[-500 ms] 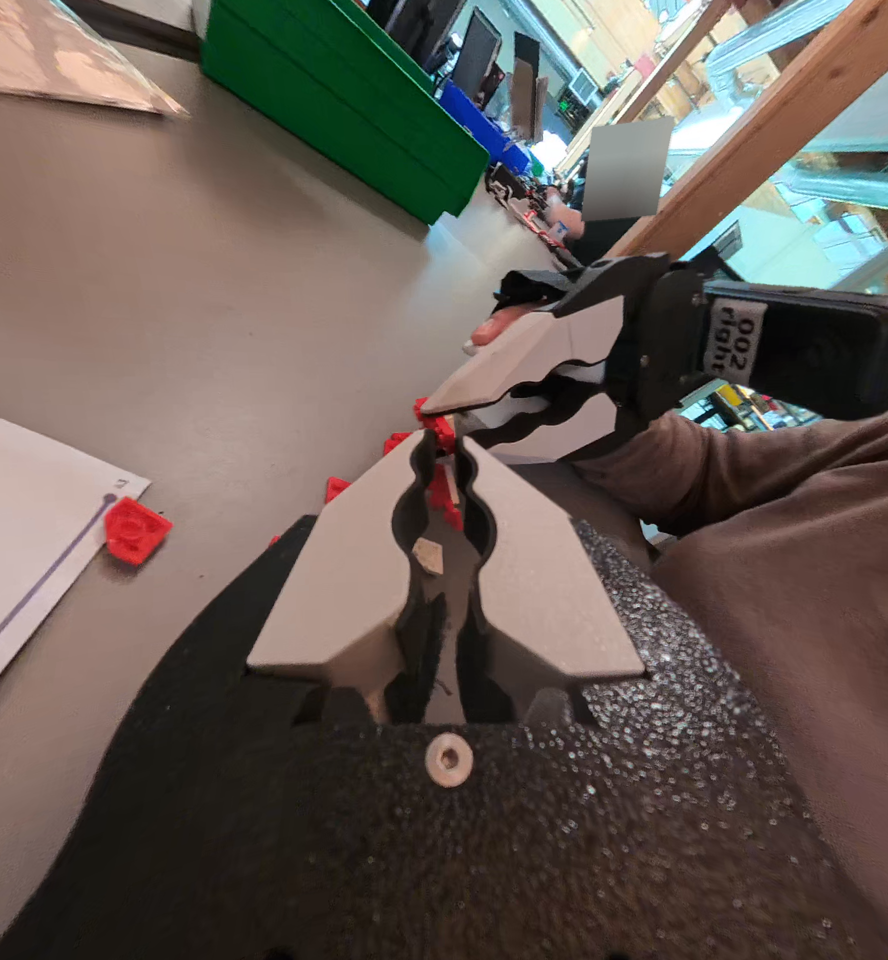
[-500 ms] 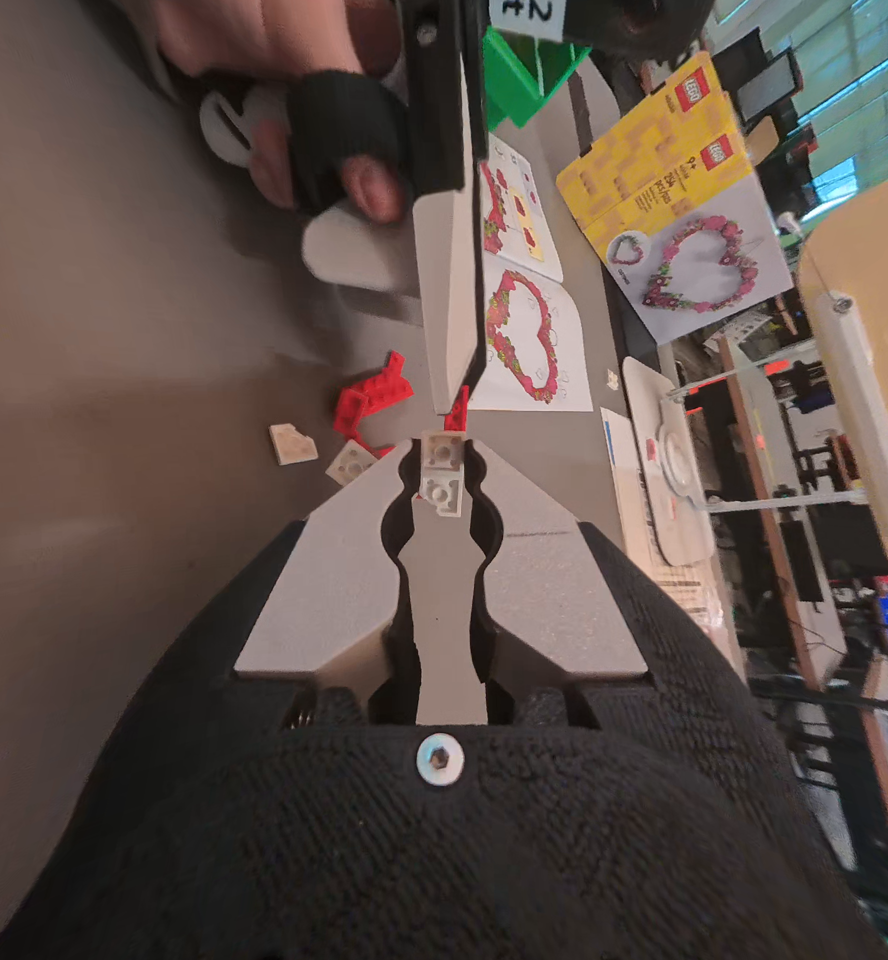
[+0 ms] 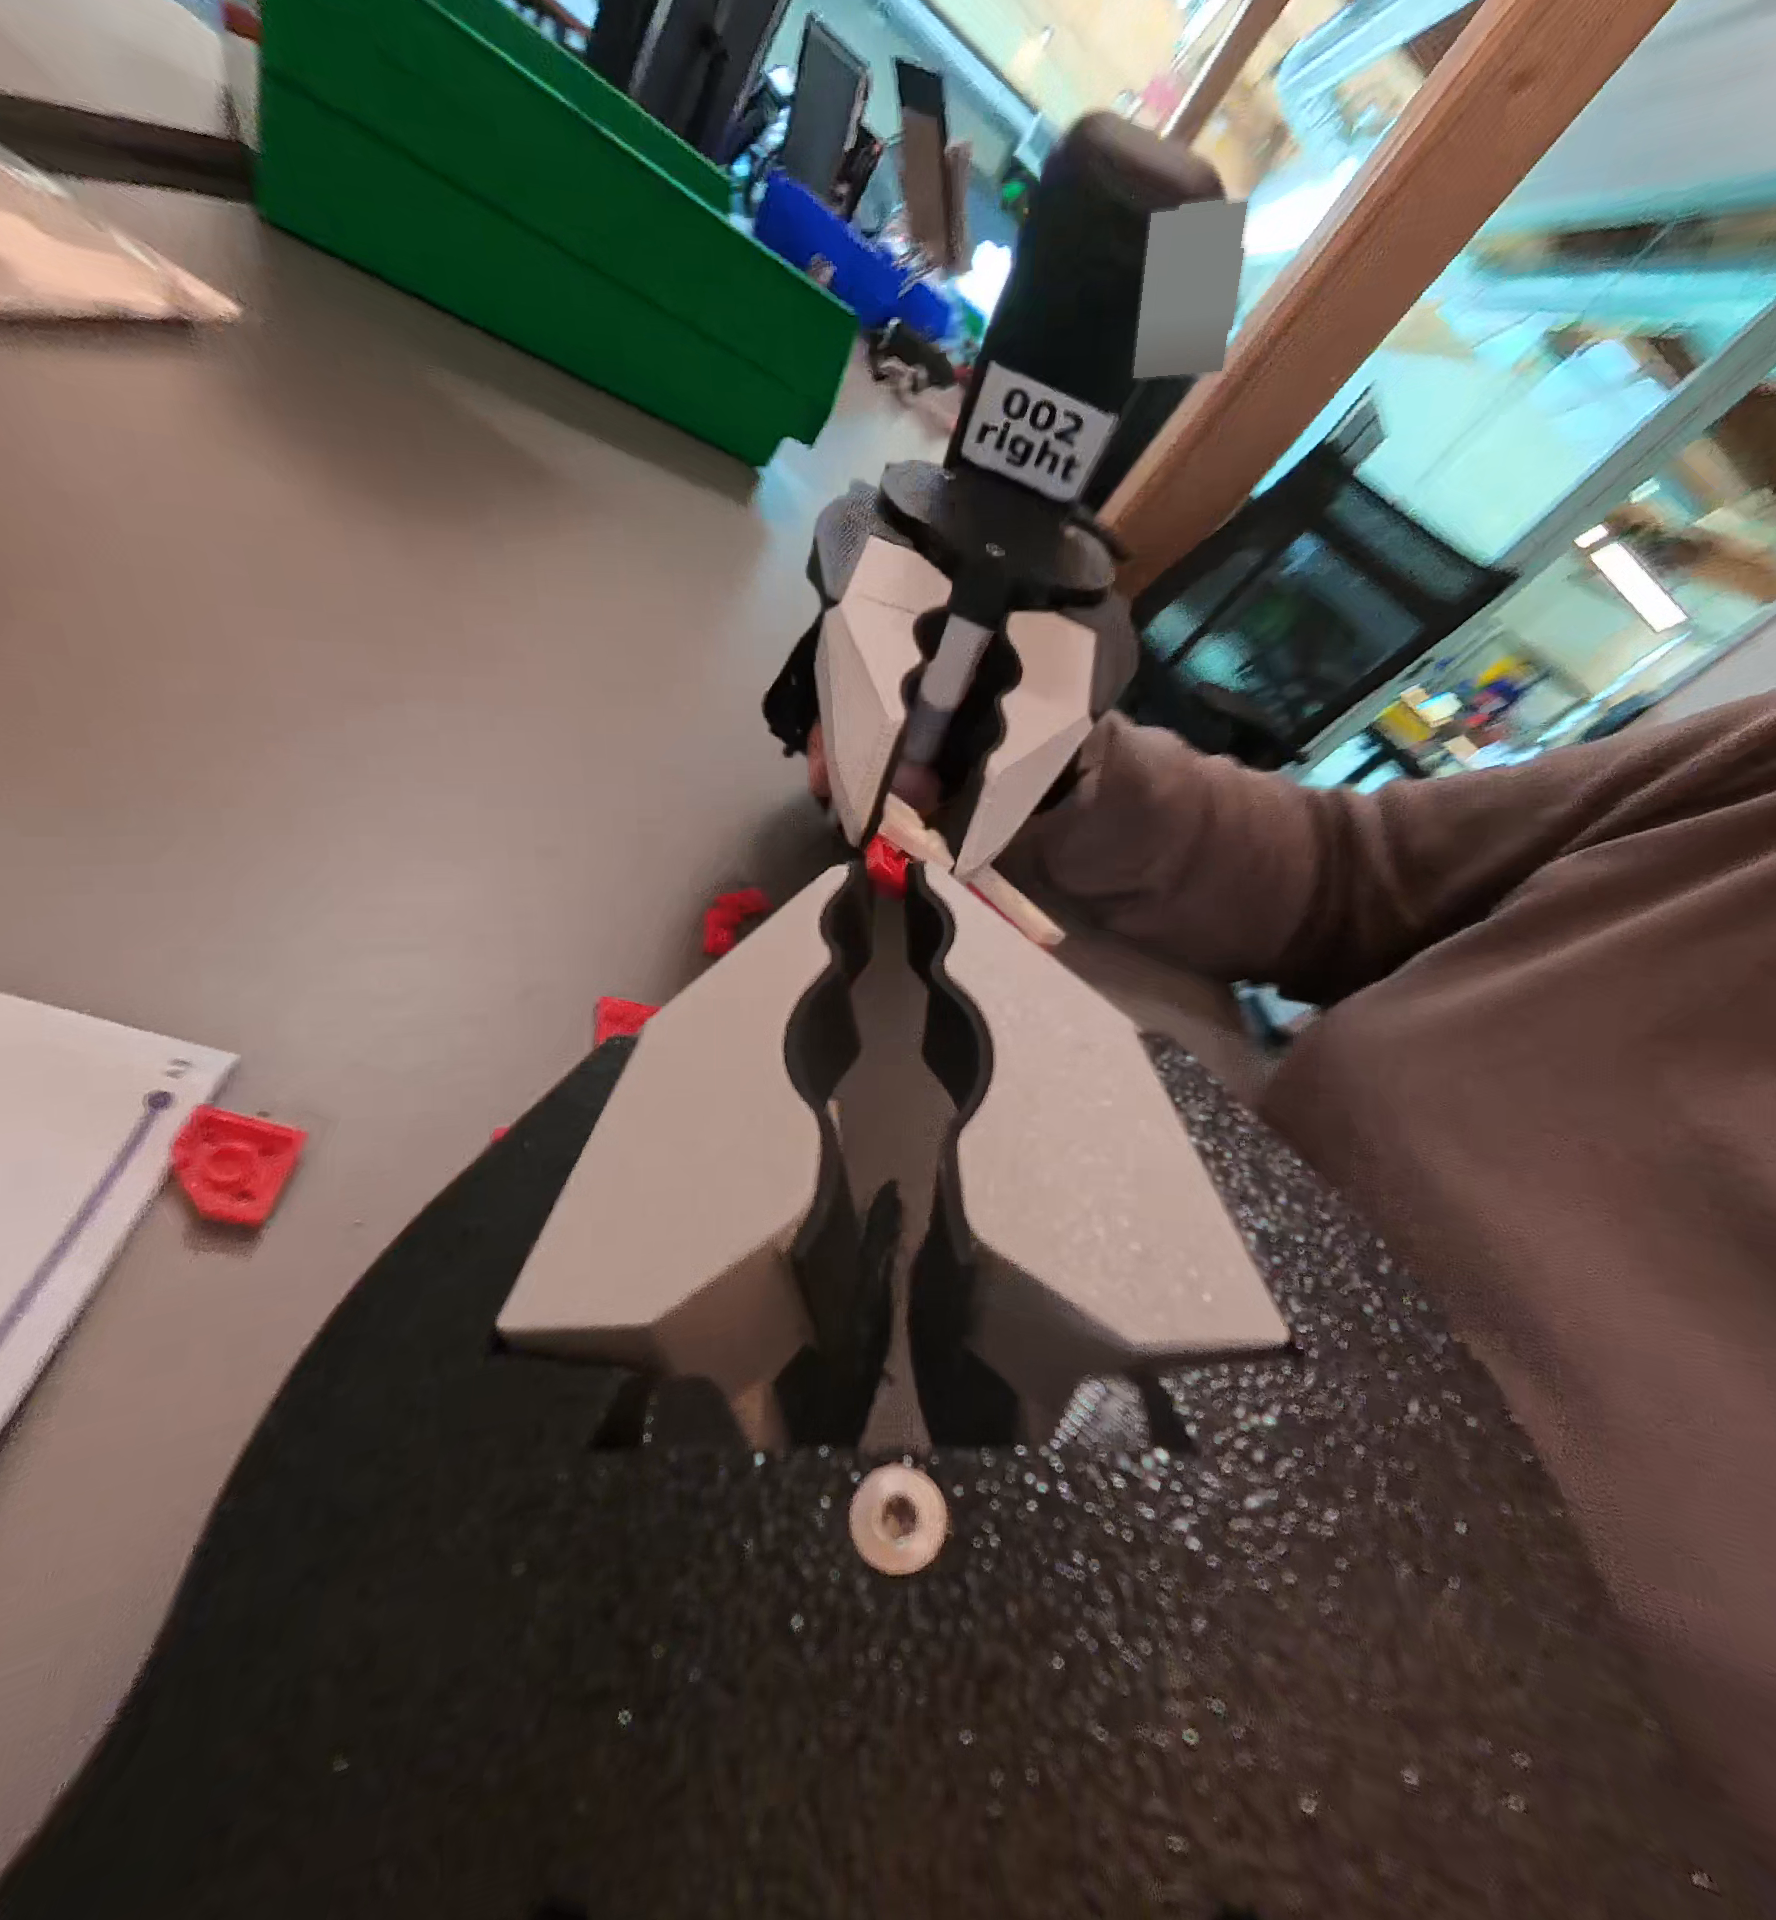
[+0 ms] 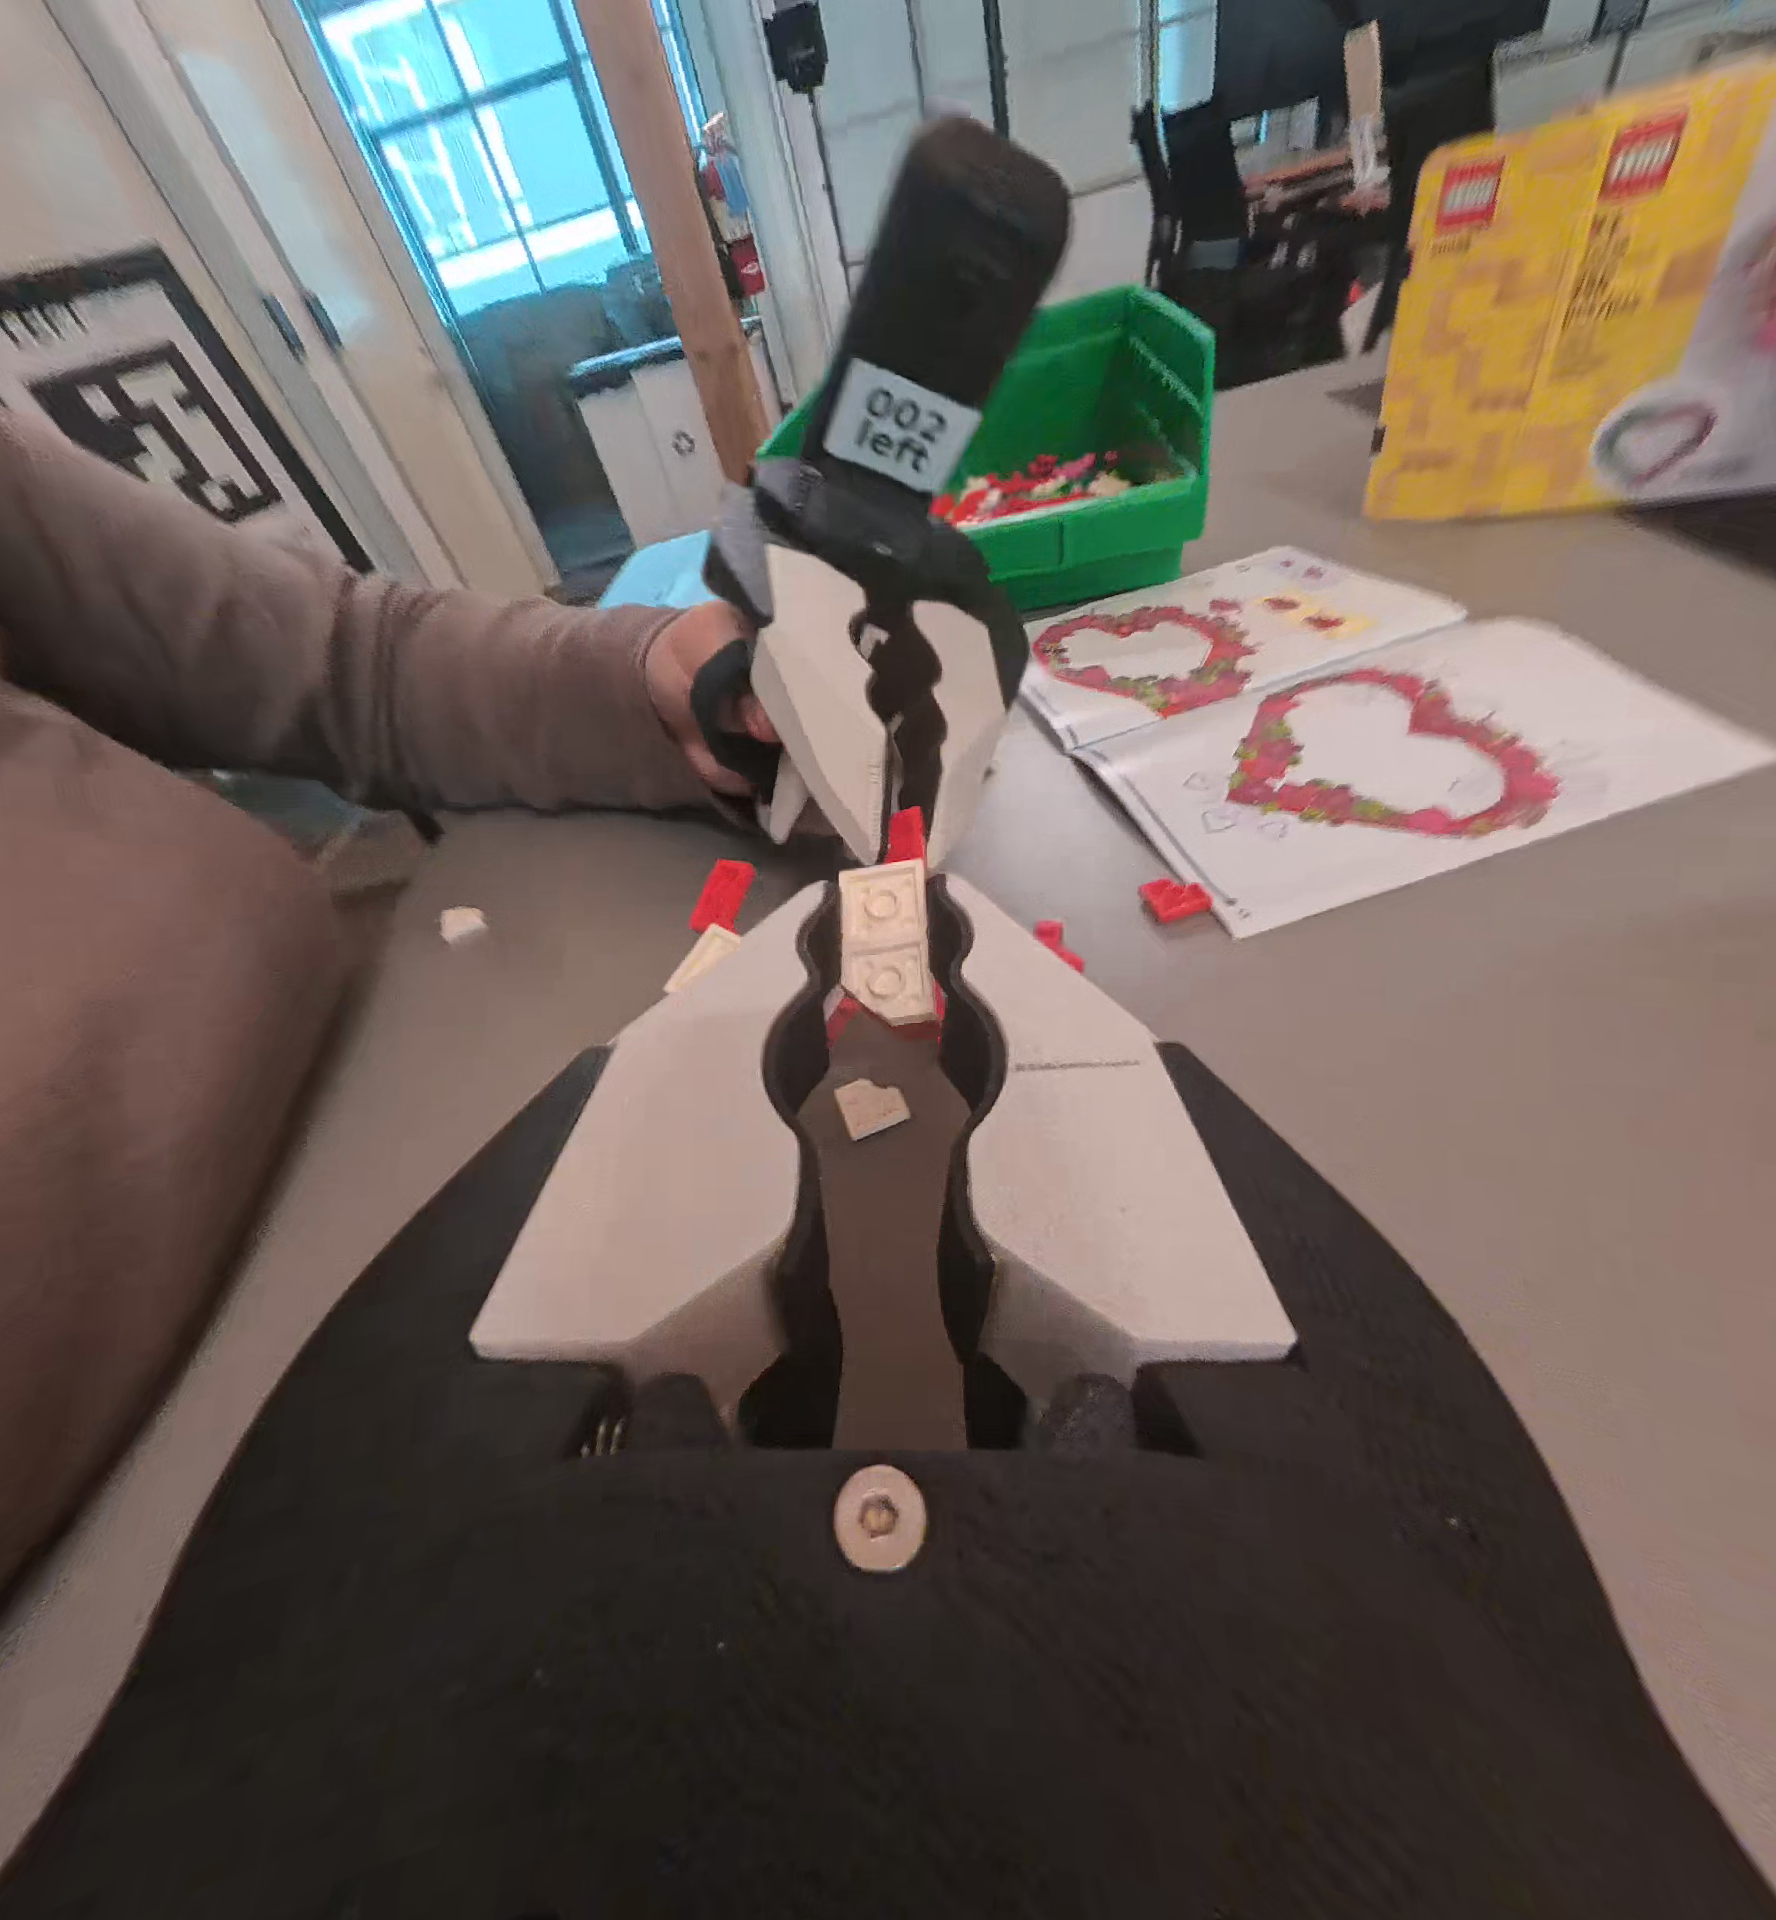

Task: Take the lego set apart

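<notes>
We see the grey table with a green bin, a booklet and loose red bricks on it. Above it, our right gripper is closed on a white plate, and our left gripper seems to pinch a red piece, though blur hides the contact. The two tips meet nose to nose.

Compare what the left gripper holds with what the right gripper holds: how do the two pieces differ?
The left gripper pinches a small red piece just at its tips, mostly hidden; the right gripper clamps a white plate assembly, studs facing its camera, longer and reaching back between the jaws. The red piece stands upright in the right wrist view; the white plates lie flat. Both are held above the table, meeting tip to tip.
</notes>
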The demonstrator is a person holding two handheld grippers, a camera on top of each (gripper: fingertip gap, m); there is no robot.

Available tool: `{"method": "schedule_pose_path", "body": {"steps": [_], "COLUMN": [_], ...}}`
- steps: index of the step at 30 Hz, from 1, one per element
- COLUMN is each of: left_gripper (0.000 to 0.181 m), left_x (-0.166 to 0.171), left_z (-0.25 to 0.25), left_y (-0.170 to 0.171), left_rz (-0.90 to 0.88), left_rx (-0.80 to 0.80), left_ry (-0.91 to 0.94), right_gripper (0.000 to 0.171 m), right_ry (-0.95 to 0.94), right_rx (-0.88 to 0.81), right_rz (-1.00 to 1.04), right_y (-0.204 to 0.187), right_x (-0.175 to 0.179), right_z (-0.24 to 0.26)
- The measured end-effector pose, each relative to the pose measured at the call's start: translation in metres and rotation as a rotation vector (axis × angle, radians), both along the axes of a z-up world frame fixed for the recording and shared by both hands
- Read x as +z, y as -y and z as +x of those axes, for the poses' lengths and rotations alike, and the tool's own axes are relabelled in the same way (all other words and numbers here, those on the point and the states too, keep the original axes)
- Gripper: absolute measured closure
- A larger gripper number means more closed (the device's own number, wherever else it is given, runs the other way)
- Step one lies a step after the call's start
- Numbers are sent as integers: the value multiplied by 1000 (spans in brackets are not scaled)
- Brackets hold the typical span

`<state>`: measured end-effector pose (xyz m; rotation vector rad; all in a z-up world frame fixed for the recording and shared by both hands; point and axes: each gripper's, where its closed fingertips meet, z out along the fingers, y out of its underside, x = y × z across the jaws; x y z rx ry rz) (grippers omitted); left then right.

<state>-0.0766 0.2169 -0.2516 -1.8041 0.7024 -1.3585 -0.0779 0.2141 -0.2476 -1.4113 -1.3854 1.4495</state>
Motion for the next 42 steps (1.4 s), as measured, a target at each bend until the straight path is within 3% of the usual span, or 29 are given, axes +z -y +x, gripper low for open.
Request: {"method": "schedule_pose_path", "body": {"steps": [5, 8, 14, 17, 22, 26, 30, 32, 33, 35, 39, 42], "left_gripper": [177, 176, 168, 177, 179, 179, 178, 179, 179, 180, 179, 179], "left_x": [1, 1, 1, -3, 1, -2, 2, -22, -29, -5, -18, -17], "left_z": [-1, -1, -2, -5, -10, -13, -15, -36, -51, -61, -39, -31], "left_y": [-5, -6, -8, -10, -19, -20, -23, -45, -53, -56, -46, -44], "left_rz": [217, 196, -24, -90, -50, -102, -69, -25, -52, -96, 6, 44], "left_rx": [87, 100, 70, 74, 150, 163, 170, 321, 371, 378, 333, 297], "left_ry": [-169, -151, 14, 57, 18, 52, 41, -113, -117, 67, -117, -91], "right_gripper": [156, 156, 156, 156, 145, 155, 156, 156, 156, 156, 156, 156], "right_ry": [21, 23, 122, 167, 299, 368, 375, 208, 164, 208, 264, 300], "right_rx": [14, -4, -162, -195, -349, -408, -486, -480, -487, -486, -484, -472], "right_rz": [-142, -79, 593, 769, 1031, 1229, 1542, 1654, 1655, 1586, 1249, 964], "right_y": [-2, -2, -8, -8, -22, -24, -25, -3, 6, -2, -29, -43], "right_x": [-2, -3, -9, -10, -11, -11, -3, 14, 21, 12, -7, -17], "right_z": [-1, -1, -6, -7, -13, -17, -17, -21, -21, -17, -8, 0]}}
